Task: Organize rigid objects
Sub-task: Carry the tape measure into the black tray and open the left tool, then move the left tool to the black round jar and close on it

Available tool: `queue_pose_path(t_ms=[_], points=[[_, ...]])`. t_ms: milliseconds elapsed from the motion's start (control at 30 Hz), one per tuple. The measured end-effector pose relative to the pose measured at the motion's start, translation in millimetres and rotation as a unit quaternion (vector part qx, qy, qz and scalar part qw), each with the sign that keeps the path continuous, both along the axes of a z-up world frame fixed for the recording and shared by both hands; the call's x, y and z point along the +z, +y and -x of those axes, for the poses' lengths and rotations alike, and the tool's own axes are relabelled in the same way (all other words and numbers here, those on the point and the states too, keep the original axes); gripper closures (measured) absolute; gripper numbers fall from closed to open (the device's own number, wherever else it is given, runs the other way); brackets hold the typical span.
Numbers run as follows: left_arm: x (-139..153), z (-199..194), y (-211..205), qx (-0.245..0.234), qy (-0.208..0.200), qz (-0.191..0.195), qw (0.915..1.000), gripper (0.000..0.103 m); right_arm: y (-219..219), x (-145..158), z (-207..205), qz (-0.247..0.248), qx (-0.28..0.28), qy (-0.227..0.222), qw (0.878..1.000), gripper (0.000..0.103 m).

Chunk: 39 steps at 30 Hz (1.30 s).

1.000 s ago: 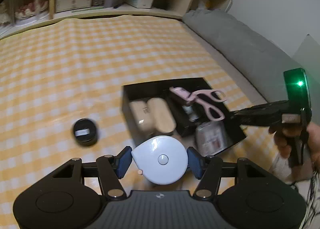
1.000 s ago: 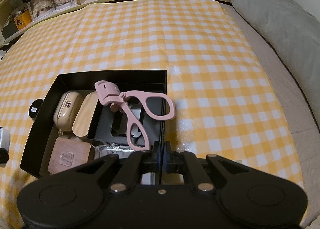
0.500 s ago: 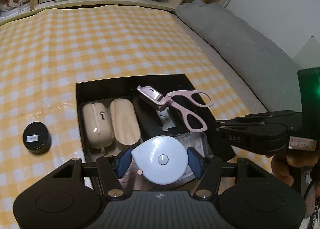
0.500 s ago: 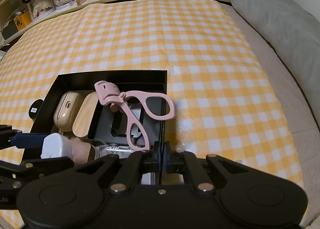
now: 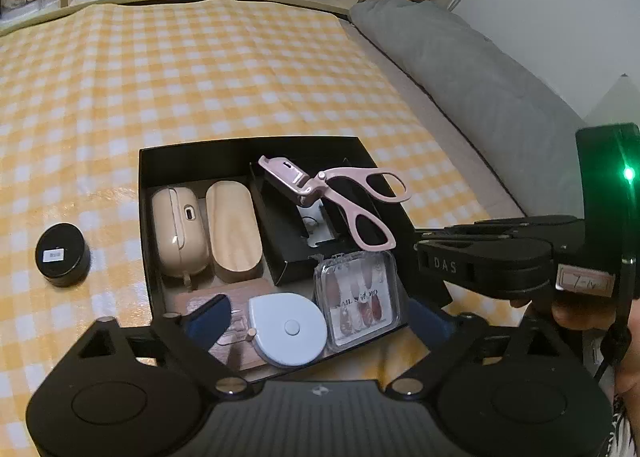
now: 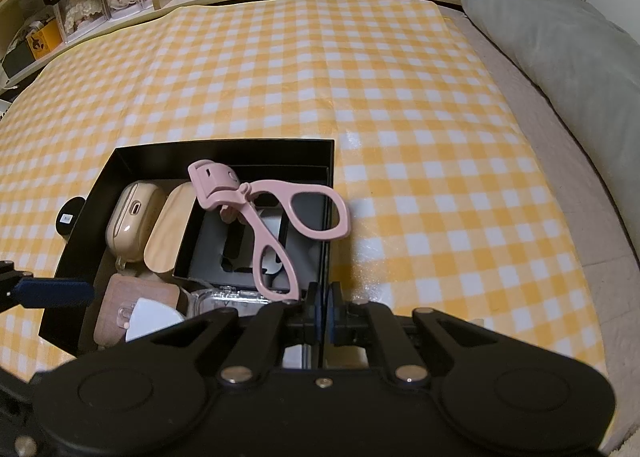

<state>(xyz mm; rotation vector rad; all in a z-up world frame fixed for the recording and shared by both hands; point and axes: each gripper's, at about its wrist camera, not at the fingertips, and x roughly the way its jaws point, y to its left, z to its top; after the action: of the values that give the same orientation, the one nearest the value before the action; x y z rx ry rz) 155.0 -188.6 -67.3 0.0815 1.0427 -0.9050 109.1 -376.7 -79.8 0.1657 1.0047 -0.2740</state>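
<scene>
Left hand-held gripper [image 5: 316, 327] of mine hangs low over the near end of the black box [image 5: 248, 149], its fingers spread wide with nothing between them; the white tape measure [image 5: 286, 331] lies inside the box under it, flat on a brown wooden case [image 6: 136, 299] and just beside the clear nail-tip case [image 5: 358, 299]. My right hand-held gripper [image 6: 322, 315] is pinched tight on the box's right wall, which I judge steadies the box. A small black jar [image 5: 62, 253] sits outside the box on the yellow checked cloth [image 5: 240, 69], near its left wall, so I take that as the next thing to put away. I'd expect it to be light, rigid and smooth, so it could slip or roll if caught off centre; best gripped square across its round side, low down, not on the lid. The pink eyelash curler [image 5: 332, 197] rests propped on the inner black tray [image 5: 288, 241] and looks easy to knock
</scene>
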Motion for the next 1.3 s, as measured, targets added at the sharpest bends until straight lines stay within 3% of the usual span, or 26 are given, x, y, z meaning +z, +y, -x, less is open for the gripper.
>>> queue_pose_path(t_ms=[300, 433, 767, 1033, 1300], points=[[9, 7, 5, -0.021, -0.010, -0.005, 0.9997, 0.004, 0, 0, 0, 0.000, 0.000, 0.000, 1.000, 0.099], [31, 6, 17, -0.019, -0.015, 0.021, 0.9995, 0.002, 0, 0, 0, 0.000, 0.000, 0.000, 1.000, 0.099], [83, -11, 52, 0.038, -0.107, 0.069, 0.9912, 0.000, 0, 0, 0, 0.001, 0.000, 0.001, 1.000, 0.099], [71, -68, 88, 0.152, -0.135, 0.027, 0.9787, 0.000, 0, 0, 0, 0.001, 0.000, 0.001, 1.000, 0.099], [23, -110, 99, 0.187, -0.115, -0.041, 0.9747, 0.000, 0, 0, 0, 0.001, 0.001, 0.001, 1.000, 0.099]])
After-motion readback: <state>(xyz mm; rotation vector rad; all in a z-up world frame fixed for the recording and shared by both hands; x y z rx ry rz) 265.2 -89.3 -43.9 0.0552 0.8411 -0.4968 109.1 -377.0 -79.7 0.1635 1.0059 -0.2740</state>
